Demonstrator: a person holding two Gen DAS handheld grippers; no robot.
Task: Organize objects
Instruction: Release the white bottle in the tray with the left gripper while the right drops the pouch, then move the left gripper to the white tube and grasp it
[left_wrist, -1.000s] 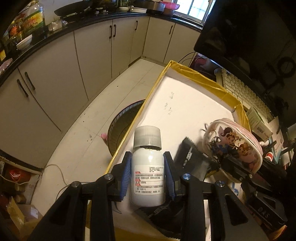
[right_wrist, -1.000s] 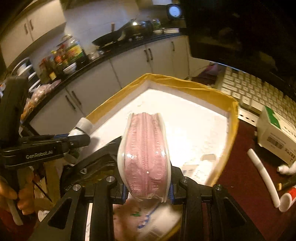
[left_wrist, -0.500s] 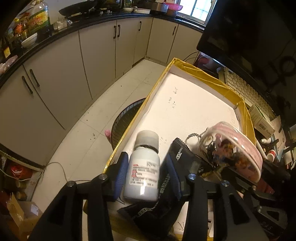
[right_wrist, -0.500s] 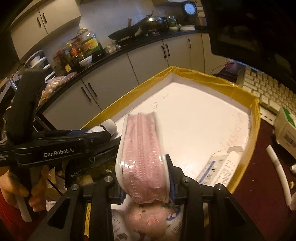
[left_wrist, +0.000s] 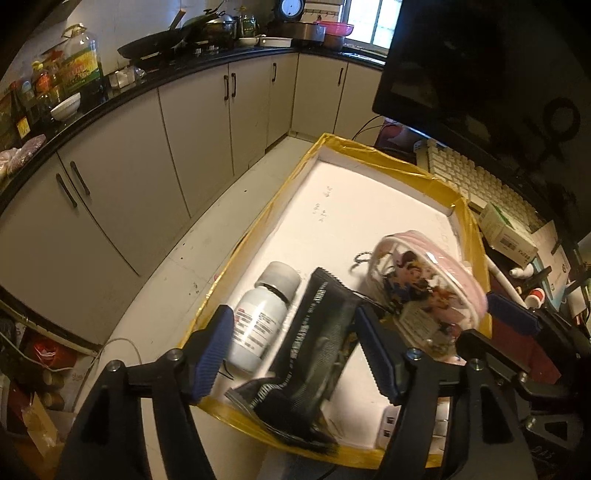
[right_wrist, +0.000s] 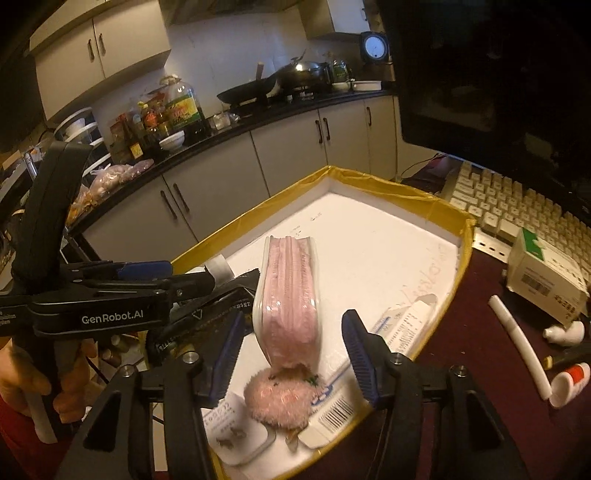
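- Left gripper (left_wrist: 295, 354) had its jaws opening, blue pads clear of everything. The white pill bottle (left_wrist: 260, 317) lay between them but nearer the left pad, not touched, leaning with its grey cap away from the camera.
- Bottle rested inside the yellow-taped white tray (left_wrist: 369, 206), at the near left corner, just beside a black foil packet (left_wrist: 317, 354) that lay across the gap between the jaws.
- Bottle's long axis ran roughly along the gripper's pointing line, tipped a little to the right at the cap end.
- Right gripper (right_wrist: 291, 350) likewise had its jaws opening, a clear gap on both sides of the pink cartoon pouch (right_wrist: 290, 299). Pouch stood on edge in the tray, long axis running away from the camera, its lower end against a pink fluffy pom-pom (right_wrist: 279, 402).
- Pouch sat centred between the right pads; in the left wrist view it showed as blurred (left_wrist: 428, 291), to the right of the black packet.
- Judgement: both things looked released into the tray. Any re-grasp of the bottle would fall to the left hand, which was the nearer one, and of the pouch to the right.
- Risk, as a guess: the pouch on its narrow edge could topple once unsupported.
- Off the tray, a keyboard (right_wrist: 517, 206) and a small carton (right_wrist: 543, 273) lay on the dark red tabletop.
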